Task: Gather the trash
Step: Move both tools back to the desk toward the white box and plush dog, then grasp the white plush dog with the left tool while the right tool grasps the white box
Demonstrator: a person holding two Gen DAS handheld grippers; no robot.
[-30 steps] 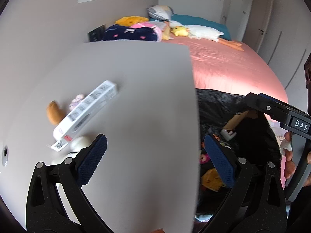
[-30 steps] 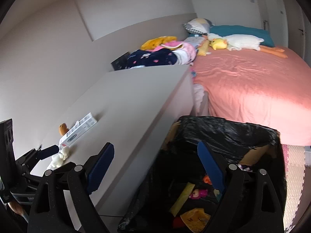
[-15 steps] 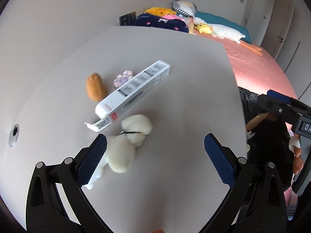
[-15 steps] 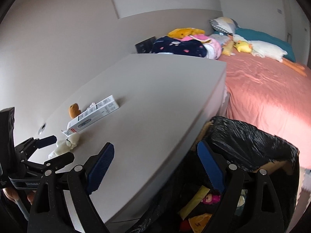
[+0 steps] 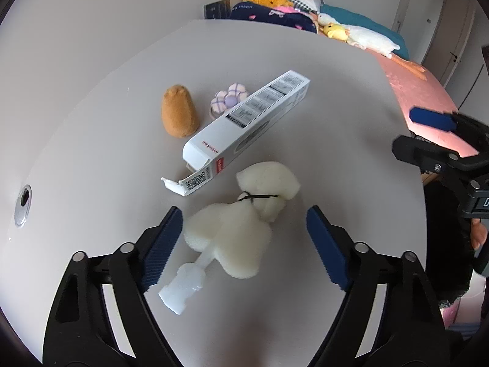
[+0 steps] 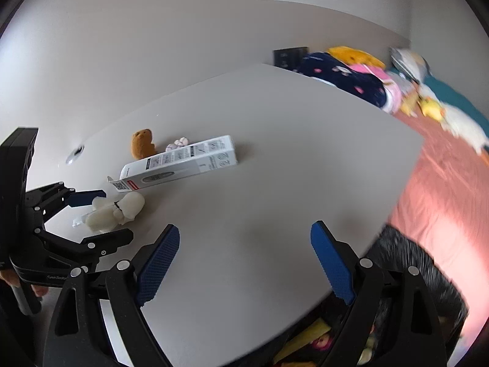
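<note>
Bedroom setup, with a pale grey table (image 5: 305,165) pushed up next to a bed with a pink sheet (image 6: 443,189), and a heap of plush toys and pillows (image 5: 275,9) at the far end. On the table sits a small cluster of stuff: a cream-white plush toy (image 5: 241,223) lying on its side with a thin black band round its neck and a clear plastic tag piece sticking out near its bottom, a long white cardboard box (image 5: 244,125) with one end flap open just beyond it, a little brown plush (image 5: 178,111) and a small purple-and-white flower-shaped thing (image 5: 229,101) behind the box.

The left gripper (image 5: 244,238) is angled down over the cream plush, jaws closing, with the toy's body between the blue pads. The left pad looks right up against the plush, but the right pad has clear table showing between it and the toy, so it's not clamped yet.

The right gripper (image 6: 244,263) hangs over the bare near edge of the table with its jaws spread wide and nothing in them. Below that edge is a black trash bag (image 6: 412,263) with some yellow and colourful bits inside. The right-wrist view is a bit blurry toward the bed.
</note>
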